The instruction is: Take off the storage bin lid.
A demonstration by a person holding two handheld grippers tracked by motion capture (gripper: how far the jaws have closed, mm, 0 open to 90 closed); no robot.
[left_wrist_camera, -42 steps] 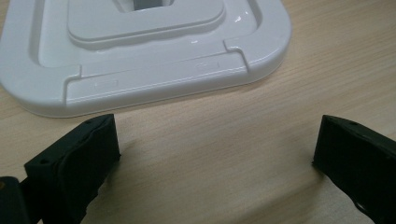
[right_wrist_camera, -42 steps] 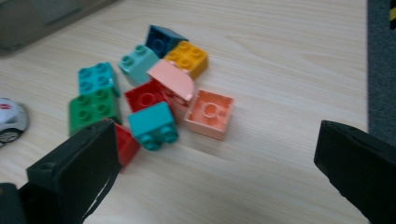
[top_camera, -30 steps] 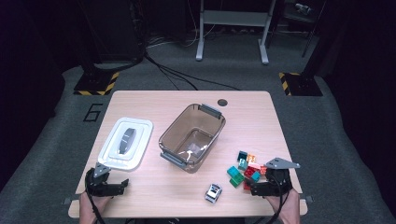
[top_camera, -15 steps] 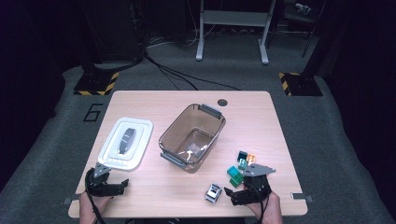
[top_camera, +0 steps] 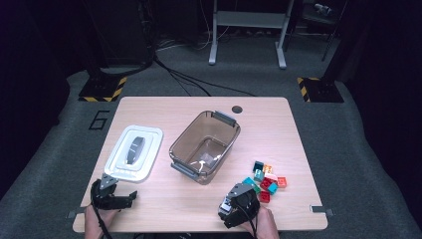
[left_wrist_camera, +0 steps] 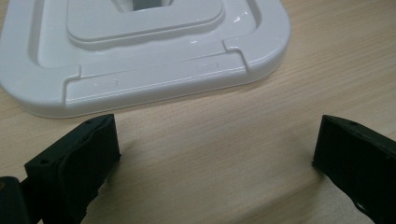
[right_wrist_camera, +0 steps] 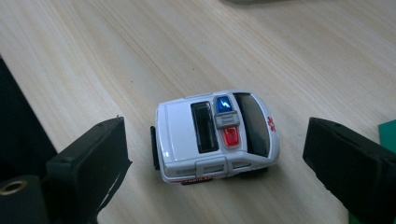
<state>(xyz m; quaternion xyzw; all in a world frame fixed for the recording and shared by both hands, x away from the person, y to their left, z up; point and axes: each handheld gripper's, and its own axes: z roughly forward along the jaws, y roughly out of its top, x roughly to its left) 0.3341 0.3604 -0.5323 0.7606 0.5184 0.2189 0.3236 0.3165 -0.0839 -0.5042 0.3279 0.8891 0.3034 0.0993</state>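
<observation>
We see right gripper (right_wrist_camera: 215,154) fingers (right_wrist_camera: 88,163) spread, just been closing, pads clear of the toy car (right_wrist_camera: 215,135) standing between them on the surface (right_wrist_camera: 116,56) | left gripper (left_wrist_camera: 210,154) fingers spread, white lid (left_wrist_camera: 140,60) just beyond

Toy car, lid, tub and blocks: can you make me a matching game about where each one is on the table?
Things:
1. toy car
2. white lid
3. clear tub
4. colourful blocks

Places:
A. middle of the table
B. between the right tongs, not pinched
C. right side, in a small heap
D. left side, just past the left tongs

Pairs: 1-B, 2-D, 3-A, 4-C
</observation>
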